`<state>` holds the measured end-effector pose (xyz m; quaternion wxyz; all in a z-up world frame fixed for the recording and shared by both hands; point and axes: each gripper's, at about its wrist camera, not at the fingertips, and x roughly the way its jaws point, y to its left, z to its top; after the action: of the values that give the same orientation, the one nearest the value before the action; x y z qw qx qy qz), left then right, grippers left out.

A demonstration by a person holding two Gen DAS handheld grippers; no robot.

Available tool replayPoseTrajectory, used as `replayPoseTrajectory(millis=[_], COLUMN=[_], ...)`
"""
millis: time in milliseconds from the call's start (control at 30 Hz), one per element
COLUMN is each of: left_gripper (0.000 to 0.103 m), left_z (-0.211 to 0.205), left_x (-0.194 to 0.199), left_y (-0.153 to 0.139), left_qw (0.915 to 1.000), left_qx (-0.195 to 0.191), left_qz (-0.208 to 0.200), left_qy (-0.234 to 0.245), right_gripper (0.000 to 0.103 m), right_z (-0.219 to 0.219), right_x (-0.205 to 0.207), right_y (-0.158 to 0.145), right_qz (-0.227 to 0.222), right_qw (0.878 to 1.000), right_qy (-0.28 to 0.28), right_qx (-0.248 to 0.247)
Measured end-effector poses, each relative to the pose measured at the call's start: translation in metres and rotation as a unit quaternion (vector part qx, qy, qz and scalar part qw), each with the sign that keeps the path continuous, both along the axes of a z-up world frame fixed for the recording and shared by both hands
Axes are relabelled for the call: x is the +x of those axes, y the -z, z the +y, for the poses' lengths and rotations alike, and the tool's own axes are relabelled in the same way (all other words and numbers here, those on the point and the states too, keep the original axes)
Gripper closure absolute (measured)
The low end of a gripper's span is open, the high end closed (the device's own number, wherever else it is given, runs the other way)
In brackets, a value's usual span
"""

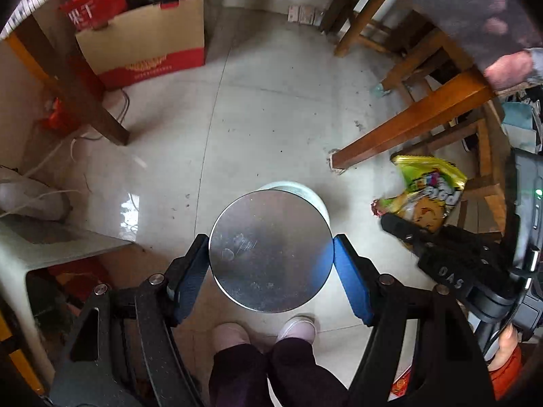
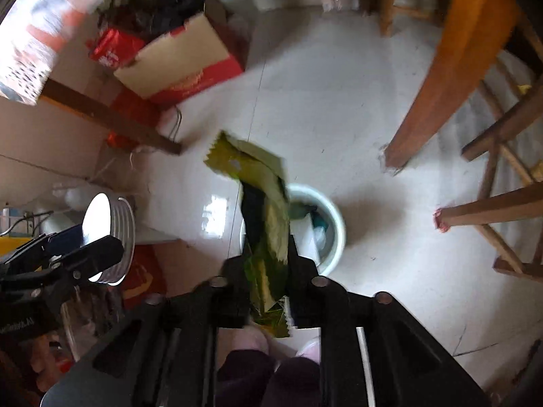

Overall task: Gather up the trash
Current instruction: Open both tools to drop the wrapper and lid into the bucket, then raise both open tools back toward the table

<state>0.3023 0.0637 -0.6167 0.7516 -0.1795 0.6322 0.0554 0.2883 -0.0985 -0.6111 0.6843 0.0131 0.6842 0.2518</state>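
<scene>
My left gripper (image 1: 270,254) is shut on a round metal tin (image 1: 270,252), its silver bottom facing the camera, held above the floor. The tin also shows in the right wrist view (image 2: 108,237), at the left. A white trash bin (image 1: 314,198) stands on the floor behind the tin; in the right wrist view the bin (image 2: 334,234) holds some trash. My right gripper (image 2: 266,261) is shut on a green and yellow snack wrapper (image 2: 261,203), hanging just left of and above the bin. The wrapper shows at the right in the left wrist view (image 1: 424,193).
A cardboard box (image 1: 149,47) with red trim sits at the back left under a table. Wooden table and chair legs (image 1: 410,125) stand to the right. A white stool (image 1: 40,237) is at the left. The person's feet (image 1: 264,332) are just below the grippers.
</scene>
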Motion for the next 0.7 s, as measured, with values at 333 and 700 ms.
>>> replayPoseTrajectory(millis=[333,700], left_gripper=[0.031,0.03], left_z=[-0.004,-0.029], left_x=[0.011,0.036], left_y=[0.038,0.013], left_qw=[0.9993,0.9972], left_qx=[-0.024,-0.048], left_qz=[0.029,0.044], left_qy=[-0.005,0.037], right_gripper=[0.045,0.045], right_z=[-0.014,-0.032], right_x=[0.004,0.013], right_y=[0.006,-0.048], right_qz=[0.021,0.004], right_qw=[0.999,0.997], right_qy=[0.035,0.069], right_qx=[-0.013,-0.019])
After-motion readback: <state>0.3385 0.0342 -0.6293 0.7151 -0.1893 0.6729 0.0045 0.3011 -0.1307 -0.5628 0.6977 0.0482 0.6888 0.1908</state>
